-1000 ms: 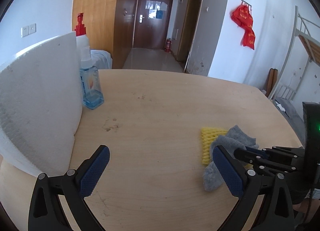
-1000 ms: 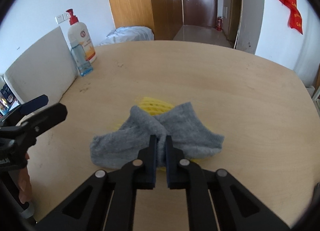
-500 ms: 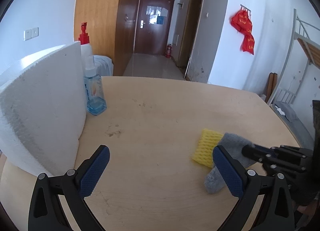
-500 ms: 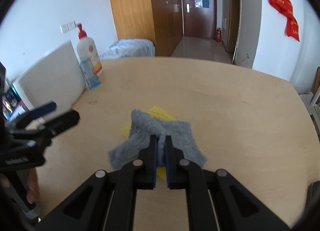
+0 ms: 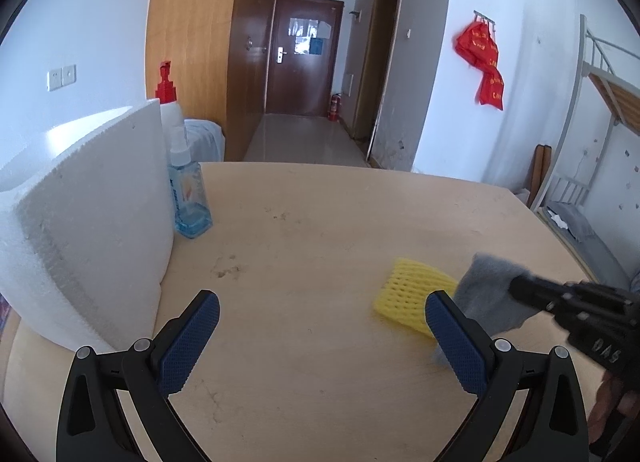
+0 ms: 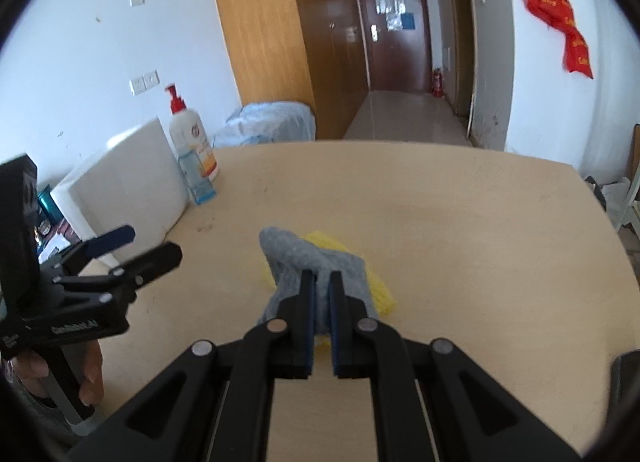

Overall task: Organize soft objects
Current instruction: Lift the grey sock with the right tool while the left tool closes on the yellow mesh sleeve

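Grey sock (image 6: 316,262) pinched mid-body in the right tongs (image 6: 320,282), jaws pressed together on the fabric, both ends drooping; it hangs above the yellow foam net sleeve (image 6: 376,286), which lies flat on the bench (image 6: 460,222) toward its near right part. Sock's lower fold looks close to or brushing the sleeve, can't tell which. Left tongs (image 5: 320,326) spread wide, nothing between the jaws, hovering over bare bench left of the sleeve. White foam block (image 5: 84,230) stands at the left edge, small blue spray bottle (image 5: 188,198) and red-pump lotion bottle (image 6: 190,138) just beside it toward the far left. Risks, as a judgement: thin pinch on limp cloth could slip and drop the sock; trailing end could snag the light sleeve and drag it.
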Demonstrator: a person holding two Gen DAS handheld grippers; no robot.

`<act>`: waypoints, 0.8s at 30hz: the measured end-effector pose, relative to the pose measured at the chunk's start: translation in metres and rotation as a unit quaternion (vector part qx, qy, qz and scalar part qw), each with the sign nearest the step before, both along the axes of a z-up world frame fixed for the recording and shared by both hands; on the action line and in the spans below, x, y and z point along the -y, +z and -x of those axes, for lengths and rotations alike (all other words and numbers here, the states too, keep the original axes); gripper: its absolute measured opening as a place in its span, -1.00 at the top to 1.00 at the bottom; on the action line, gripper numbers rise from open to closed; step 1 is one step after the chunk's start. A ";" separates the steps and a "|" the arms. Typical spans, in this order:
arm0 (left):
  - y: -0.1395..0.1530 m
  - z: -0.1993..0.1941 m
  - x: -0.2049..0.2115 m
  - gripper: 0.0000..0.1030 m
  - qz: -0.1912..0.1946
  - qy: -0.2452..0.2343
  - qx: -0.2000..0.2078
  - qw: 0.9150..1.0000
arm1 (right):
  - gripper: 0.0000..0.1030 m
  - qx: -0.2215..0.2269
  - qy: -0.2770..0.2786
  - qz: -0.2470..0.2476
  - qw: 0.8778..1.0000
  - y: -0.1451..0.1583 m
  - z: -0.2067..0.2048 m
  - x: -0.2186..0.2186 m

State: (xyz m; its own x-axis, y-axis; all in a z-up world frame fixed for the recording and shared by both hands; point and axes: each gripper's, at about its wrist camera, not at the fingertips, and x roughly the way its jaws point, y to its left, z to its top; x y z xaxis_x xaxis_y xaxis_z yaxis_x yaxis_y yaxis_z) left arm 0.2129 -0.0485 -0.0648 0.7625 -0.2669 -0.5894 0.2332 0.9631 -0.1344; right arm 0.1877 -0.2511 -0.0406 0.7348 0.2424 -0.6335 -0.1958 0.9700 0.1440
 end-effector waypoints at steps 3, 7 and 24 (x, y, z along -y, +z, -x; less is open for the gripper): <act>0.002 0.002 0.002 -0.99 -0.001 -0.004 0.004 1.000 | 0.84 0.005 -0.004 0.002 1.000 0.005 0.005 0.003; 0.005 0.004 0.009 -0.99 -0.003 -0.014 0.010 1.000 | 0.84 0.014 -0.008 0.002 1.000 0.009 0.011 0.006; -0.001 -0.008 0.066 -0.99 -0.013 -0.065 0.003 0.998 | 0.84 0.016 -0.046 -0.007 0.999 0.005 0.021 0.042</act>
State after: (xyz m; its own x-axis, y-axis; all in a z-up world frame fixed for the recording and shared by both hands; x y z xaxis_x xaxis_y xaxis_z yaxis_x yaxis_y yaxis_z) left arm 0.2207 -0.1147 -0.0655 0.7255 -0.3480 -0.5937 0.3571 0.9279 -0.1075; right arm 0.1669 -0.2930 -0.0360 0.7739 0.1827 -0.6064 -0.1115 0.9818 0.1535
